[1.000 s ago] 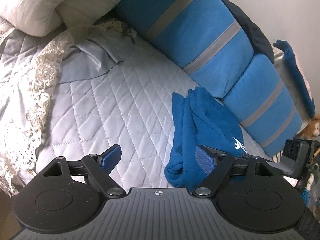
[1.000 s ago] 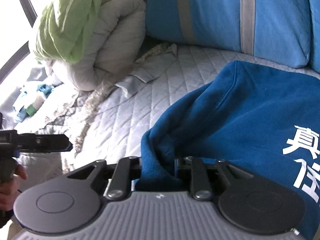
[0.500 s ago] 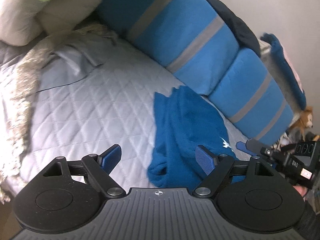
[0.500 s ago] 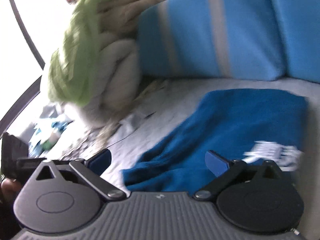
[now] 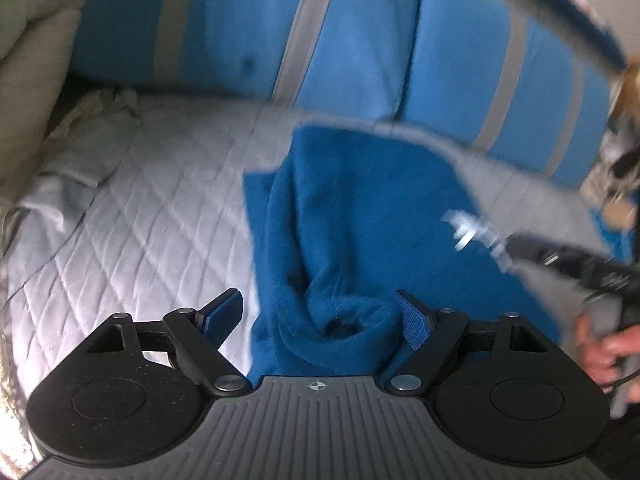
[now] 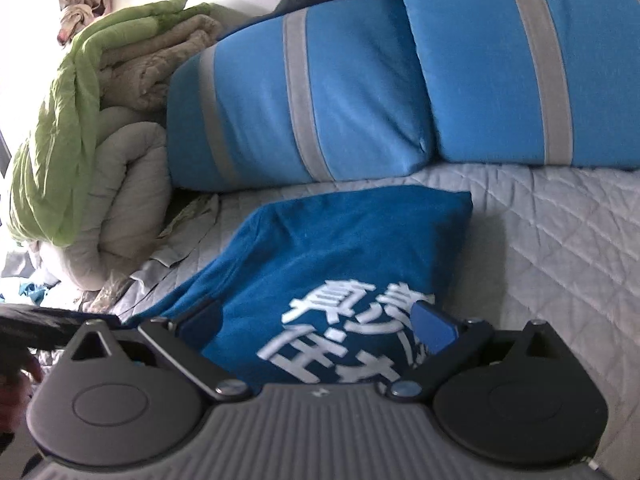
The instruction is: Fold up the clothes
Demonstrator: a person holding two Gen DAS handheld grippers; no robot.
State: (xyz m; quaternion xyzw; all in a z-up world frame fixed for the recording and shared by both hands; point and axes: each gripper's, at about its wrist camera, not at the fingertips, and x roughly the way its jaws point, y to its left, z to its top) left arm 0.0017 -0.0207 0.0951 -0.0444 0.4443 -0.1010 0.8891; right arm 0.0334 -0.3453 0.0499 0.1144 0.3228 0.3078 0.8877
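The blue sweatshirt (image 6: 340, 256) is seen lying on the quilted grey bed cover (image 6: 560, 240), with white printed characters (image 6: 340, 332) facing up at its near end. Its far edge is laid roughly parallel to two blue pillows with grey stripes (image 6: 312, 92), and a narrow strip of cover is left bare between them. A wide stretch of open cover is seen to the right of the garment's right edge in the right wrist view.

The right gripper (image 6: 316, 322) is held with its fingers spread wide above the printed end, and nothing is gripped between them. The left gripper (image 5: 318, 316) is also held open; a bunched roll of the sweatshirt (image 5: 340, 320) is found between its fingers, and whether the right-hand pad touches the cloth cannot be told.

In the left wrist view, open cover (image 5: 140, 232) is seen left of the garment's left edge. A rolled beige and green duvet (image 6: 92, 152) is piled at the far left.
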